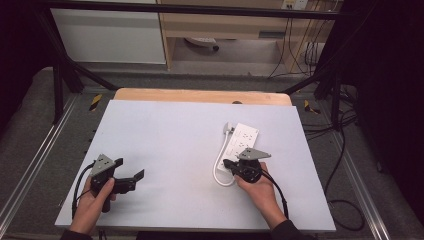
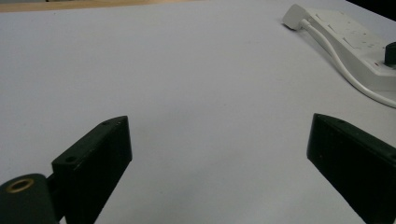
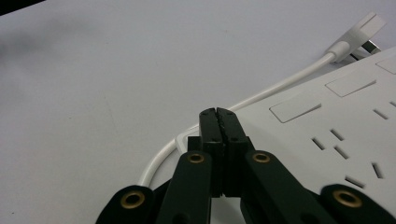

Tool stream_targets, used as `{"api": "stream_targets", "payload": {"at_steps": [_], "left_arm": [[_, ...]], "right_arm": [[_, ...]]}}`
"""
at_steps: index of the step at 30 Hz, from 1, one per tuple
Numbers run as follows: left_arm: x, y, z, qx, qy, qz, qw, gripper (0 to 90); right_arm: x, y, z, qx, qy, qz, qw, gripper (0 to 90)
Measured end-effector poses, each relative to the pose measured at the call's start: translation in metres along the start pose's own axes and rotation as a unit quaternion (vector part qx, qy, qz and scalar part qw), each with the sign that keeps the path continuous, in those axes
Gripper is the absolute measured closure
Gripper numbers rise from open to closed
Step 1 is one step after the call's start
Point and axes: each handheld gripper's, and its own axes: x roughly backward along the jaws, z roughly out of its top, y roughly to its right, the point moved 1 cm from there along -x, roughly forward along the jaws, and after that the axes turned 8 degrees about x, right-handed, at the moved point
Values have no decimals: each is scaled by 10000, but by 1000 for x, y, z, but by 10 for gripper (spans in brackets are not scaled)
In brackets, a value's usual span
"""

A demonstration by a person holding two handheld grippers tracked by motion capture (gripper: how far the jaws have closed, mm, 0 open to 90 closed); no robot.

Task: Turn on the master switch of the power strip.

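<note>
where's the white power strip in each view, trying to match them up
High view: power strip lies right of centre on the table, just beyond the right gripper.
Left gripper view: power strip at the upper right.
Right gripper view: power strip on the right, beside the shut jaws.
Shared landmark: its white cord.
</note>
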Motion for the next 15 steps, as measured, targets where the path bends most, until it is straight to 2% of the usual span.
{"api": "stream_targets", "payload": {"at_steps": [15], "left_arm": [[1,0,0,-14,16,3,10000,65]], "right_arm": [[7,3,3,-98,164,-30,9998,897]]}}
